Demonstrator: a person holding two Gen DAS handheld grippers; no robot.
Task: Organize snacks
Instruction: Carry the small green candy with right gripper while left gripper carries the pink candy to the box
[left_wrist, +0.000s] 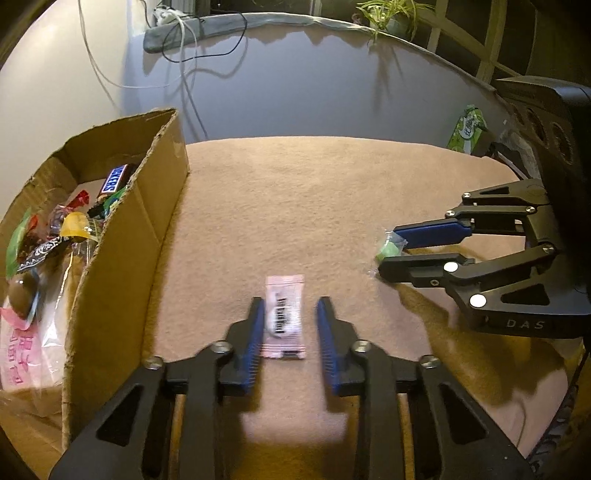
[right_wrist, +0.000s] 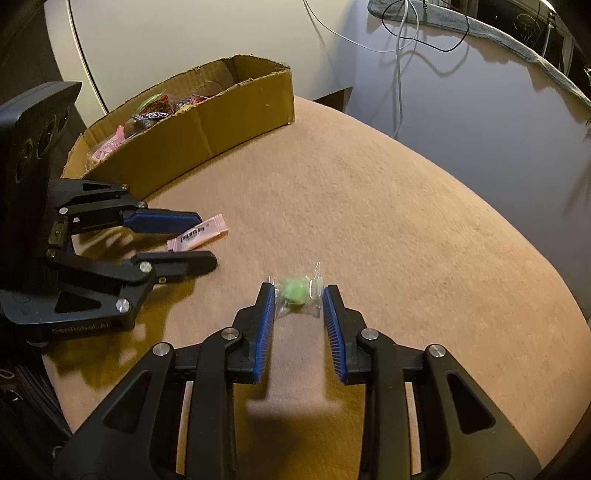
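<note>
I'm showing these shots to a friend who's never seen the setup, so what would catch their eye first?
Probably the two black grippers with blue pads low over the tan cloth, each straddling a small snack: the left gripper around a pink packet, the right gripper around a green candy in a clear wrapper. Next, the torn cardboard box at the cloth's left edge, crammed with colourful snacks.
</note>
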